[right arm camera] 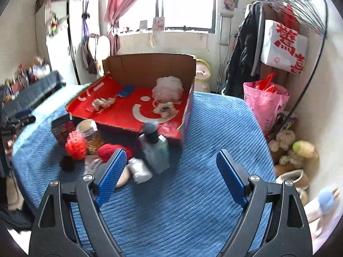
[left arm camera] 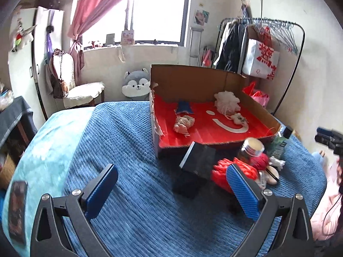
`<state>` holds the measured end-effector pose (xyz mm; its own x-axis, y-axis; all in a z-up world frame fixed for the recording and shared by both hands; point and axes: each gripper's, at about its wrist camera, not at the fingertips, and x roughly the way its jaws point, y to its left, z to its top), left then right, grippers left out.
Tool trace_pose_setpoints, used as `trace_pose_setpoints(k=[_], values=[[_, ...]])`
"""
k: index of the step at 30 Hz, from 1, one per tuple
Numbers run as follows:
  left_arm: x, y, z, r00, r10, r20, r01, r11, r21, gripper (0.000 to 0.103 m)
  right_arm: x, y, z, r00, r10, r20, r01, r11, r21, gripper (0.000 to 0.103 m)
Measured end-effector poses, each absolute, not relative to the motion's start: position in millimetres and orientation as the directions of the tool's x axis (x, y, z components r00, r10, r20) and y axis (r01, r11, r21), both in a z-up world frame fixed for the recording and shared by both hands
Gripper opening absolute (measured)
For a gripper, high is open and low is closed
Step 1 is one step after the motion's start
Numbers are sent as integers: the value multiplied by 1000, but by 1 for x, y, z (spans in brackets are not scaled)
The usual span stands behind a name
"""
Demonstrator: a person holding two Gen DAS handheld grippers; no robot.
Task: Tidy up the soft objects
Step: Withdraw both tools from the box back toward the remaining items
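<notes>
Left wrist view: left gripper (left arm camera: 171,189) jaws wide apart, nothing betw. them, over blue blanket (left arm camera: 133,171) at bottom centre. Right of centre, cardboard box (left arm camera: 193,81) w/ red floor holds blue cloth (left arm camera: 184,108), cream scrunchie (left arm camera: 184,124), white bath pouf (left arm camera: 226,100). Red knit item (left arm camera: 231,170) lies lower right, just in front of box. Right wrist view: right gripper (right arm camera: 171,175) jaws apart, empty; green bottle (right arm camera: 155,147) just beyond them.

Home bedroom; bed (left arm camera: 133,192), clothes rack (left arm camera: 268,34)

Blown-out window (left arm camera: 158,10) backlight — motion blur, fisheye-warped edges.
</notes>
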<state>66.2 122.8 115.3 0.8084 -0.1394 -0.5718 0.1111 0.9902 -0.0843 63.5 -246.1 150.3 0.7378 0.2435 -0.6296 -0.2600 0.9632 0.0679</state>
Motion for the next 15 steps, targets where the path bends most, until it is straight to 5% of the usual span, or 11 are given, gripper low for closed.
trace_pose_setpoints(k=[15], values=[[13,66,91,854,-132,-503,134,990,-31,103,2,-213,104,798,214,-564,-194,976,95,89]])
